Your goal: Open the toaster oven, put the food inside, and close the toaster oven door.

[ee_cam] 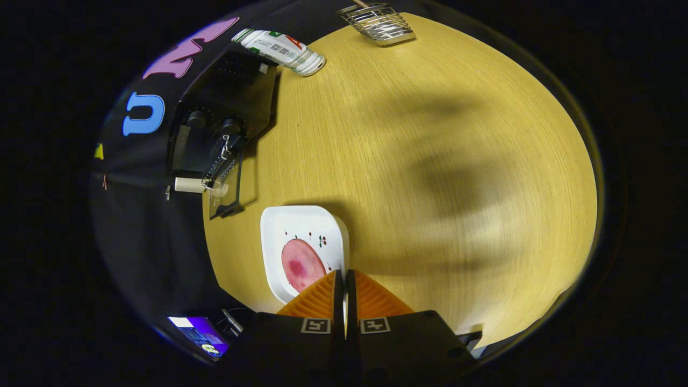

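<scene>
A: What is nearest?

B: The gripper (344,279). Its two orange fingers (317,301) are closed together, with only a thin slit between them, and they grasp nothing. The tips hang over the near rim of the plate (301,223).

A: And the food?

B: A flat pink slice (301,264) lies on that white square plate, just ahead of the fingers and a little to their left. The plate stands near the desk's (430,161) left edge, at its near end. It has small cherry pictures on it.

A: Where is the oven?

B: Beyond the plate, along the same left edge of the desk. The oven (226,118) is black, with two knobs. Its glass door (226,185) is down, open toward the plate. A pale handle is at the door's end.

A: Anything further?

B: Yes. A white bottle (282,51) lies on its side just past the oven, at the far left corner. A wire basket (379,24) stands at the far edge, well apart from the rest. A dark shadow falls on the middle of the desk.
</scene>
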Available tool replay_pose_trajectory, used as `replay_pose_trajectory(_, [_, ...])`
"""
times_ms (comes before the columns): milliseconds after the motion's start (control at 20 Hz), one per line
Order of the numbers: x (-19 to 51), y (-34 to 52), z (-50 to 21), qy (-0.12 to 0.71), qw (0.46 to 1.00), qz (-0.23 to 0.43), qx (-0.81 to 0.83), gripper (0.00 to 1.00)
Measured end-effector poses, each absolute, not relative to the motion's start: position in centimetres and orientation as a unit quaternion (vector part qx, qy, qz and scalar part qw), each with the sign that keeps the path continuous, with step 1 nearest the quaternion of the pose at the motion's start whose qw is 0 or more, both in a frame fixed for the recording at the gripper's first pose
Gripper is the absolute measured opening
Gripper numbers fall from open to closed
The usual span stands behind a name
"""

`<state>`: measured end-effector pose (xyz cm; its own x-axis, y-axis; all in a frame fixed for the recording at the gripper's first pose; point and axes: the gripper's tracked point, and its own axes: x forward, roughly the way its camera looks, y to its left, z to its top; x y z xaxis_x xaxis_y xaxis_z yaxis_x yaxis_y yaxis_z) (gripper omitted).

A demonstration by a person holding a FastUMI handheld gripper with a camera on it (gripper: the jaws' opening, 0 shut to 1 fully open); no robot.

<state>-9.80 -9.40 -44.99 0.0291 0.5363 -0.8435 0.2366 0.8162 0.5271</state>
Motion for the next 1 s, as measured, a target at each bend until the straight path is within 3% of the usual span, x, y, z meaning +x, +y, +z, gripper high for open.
replay_pose_trajectory(600, [-12.0, 3.6, -37.5, 0.625, 0.662, 0.035, 0.412, 0.05])
replay_pose_trajectory(1000, [-9.1, 13.7, -37.6, 0.557, 0.652, -0.085, 0.507, 0.05])
